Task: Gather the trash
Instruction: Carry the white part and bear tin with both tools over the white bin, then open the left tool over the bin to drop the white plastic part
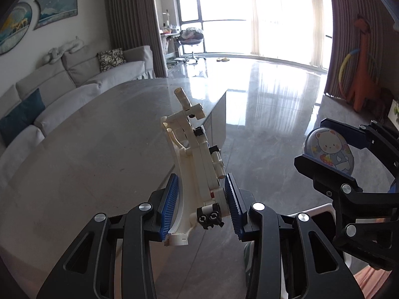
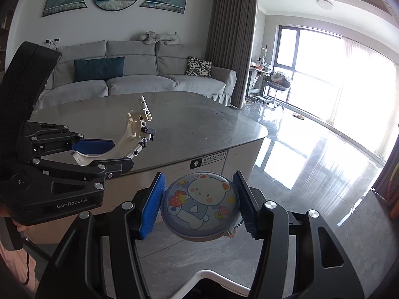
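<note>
Far left in the left wrist view, a grey sofa (image 1: 49, 92) runs along the wall with a teal cushion (image 1: 21, 117) and a black-and-white flowered cushion (image 1: 111, 59), and beside it lies the grey stone-topped table (image 1: 99, 149). In the middle, the left gripper (image 1: 202, 199) pinches a white building-block toy piece (image 1: 194, 154) with a curved arch and small black connectors; the blue ribbed pads (image 1: 170, 206) press on its lower part from both sides, and the piece rises tilted out of the grip, held in the air over the table's edge. Right of it the glossy floor (image 1: 274, 114) mirrors the bright window, and an orange dinosaur toy (image 1: 361, 74) stands by the curtain. At the right edge, the right gripper (image 1: 331, 149) holds a round tin (image 1: 329, 152) printed with a cartoon bear. In the right wrist view the order repeats: the left gripper (image 2: 99, 154) at the left with the white piece (image 2: 134, 134) above the table (image 2: 199, 124), the sofa (image 2: 139, 74) behind; then, low in the centre, the right gripper (image 2: 199, 204) clamped on the bear tin (image 2: 199, 204), its pads (image 2: 152, 206) against the rim on either side, the tin in the air in front of the table's side panel. A white rim (image 2: 214, 275) of something shows below it; I cannot tell what.
</note>
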### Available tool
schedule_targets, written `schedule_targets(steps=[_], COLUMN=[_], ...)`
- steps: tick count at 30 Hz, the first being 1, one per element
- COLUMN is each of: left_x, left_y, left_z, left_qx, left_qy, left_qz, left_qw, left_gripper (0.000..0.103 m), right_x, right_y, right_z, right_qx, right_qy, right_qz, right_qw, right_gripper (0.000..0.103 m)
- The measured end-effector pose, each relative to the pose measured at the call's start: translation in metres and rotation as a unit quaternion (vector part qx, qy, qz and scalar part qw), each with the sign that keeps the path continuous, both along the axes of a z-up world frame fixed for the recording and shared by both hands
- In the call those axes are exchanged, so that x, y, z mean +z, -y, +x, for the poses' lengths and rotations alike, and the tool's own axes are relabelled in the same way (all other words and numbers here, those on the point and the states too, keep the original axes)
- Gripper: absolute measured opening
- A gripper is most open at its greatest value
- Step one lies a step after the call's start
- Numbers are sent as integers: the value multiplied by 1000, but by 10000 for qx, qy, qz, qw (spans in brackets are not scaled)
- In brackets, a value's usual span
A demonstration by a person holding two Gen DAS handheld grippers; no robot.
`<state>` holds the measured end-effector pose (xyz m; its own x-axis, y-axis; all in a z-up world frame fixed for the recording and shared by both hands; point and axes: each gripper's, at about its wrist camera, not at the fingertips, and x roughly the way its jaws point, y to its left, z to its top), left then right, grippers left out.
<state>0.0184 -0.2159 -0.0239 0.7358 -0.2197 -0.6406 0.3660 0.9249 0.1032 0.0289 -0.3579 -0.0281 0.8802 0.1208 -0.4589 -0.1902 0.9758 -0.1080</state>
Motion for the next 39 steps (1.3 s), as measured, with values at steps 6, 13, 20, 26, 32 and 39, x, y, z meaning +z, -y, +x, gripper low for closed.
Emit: schedule_targets(steps=[6,13,20,26,32,39], left_x=[-18,-38,-54,-70,-87,-81], left_y=[43,85,111,122,134,142], left_z=[-40,-79,-98,-107,-110,-116], left_qx=[-541,-1193,-1681,-1910,-2117,-2175], left_qy=[-195,-278,-421,-578,-973,-560], left_qz=[-51,65,215,377,499,686], left_qw=[9983,9925,9846,9792,9712,9720], left_gripper=[40,40,40,40,43,100], right_x=[-14,-36,-54,-65,-69,-78], right_y=[31,58,67,77,86,92], right_z=[-45,-80,-90,-96,-98,-101], right_qx=[-387,-705,-827,-952,-1050,-1105], right_qy=[-229,-554,-742,-799,-841,-902], right_qz=[-108,-216,-293,-291,-271,-238], right_qw=[9989,9957,9934,9918,9905,9895], right_gripper=[57,57,57,57,57,57])
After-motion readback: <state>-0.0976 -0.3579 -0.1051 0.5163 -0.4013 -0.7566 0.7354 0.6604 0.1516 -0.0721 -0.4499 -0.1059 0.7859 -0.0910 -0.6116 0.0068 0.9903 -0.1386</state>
